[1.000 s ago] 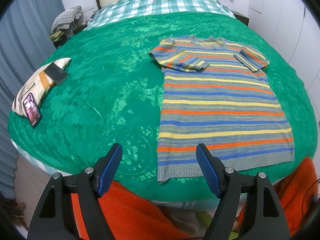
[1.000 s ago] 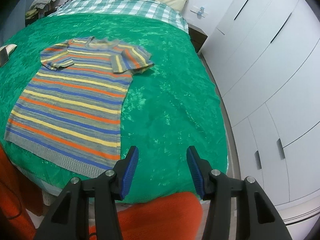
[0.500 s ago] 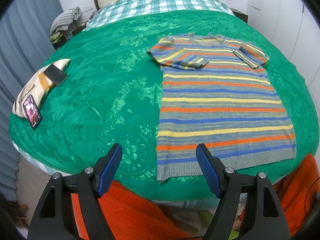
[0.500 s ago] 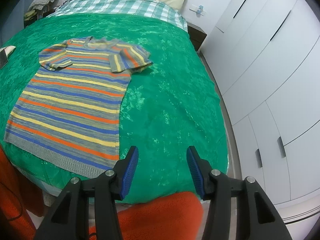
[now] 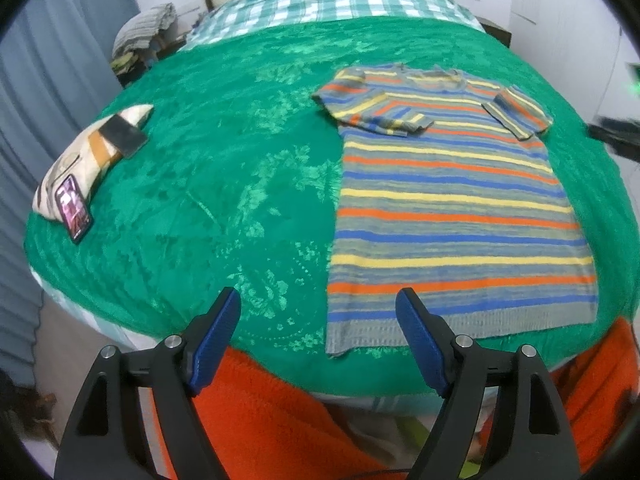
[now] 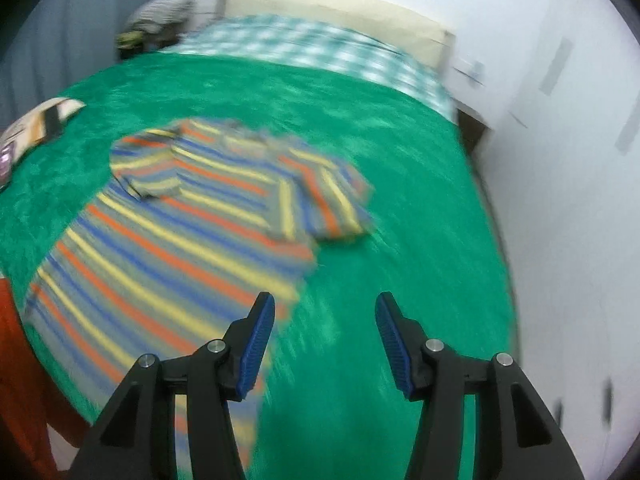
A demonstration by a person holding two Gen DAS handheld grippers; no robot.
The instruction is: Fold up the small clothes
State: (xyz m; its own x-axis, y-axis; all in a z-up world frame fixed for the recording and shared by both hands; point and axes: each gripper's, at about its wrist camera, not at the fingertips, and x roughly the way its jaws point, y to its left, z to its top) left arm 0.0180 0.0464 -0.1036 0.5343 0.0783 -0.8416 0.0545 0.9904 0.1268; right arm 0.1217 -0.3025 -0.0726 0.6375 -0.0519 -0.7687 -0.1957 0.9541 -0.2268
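Observation:
A striped shirt [image 5: 444, 200] in grey, blue, orange and yellow lies flat on the green bedspread [image 5: 224, 184], both short sleeves folded in over the chest. My left gripper [image 5: 318, 300] is open and empty, just off the shirt's near left hem corner. The right wrist view is blurred by motion; there the shirt [image 6: 192, 240] lies left of centre. My right gripper [image 6: 325, 308] is open and empty above the bedspread [image 6: 400, 240], its left finger over the shirt's right edge.
A small patterned pillow [image 5: 80, 160] with two phones on it lies at the bed's left edge. A checked sheet [image 5: 332, 0] and headboard are at the far end. White wardrobe doors [image 6: 568, 160] stand right. Orange cloth [image 5: 260, 420] lies under the grippers.
The right gripper has swung fast to the left and forward over the bed, toward the shirt's right side. The left gripper has moved only slightly.

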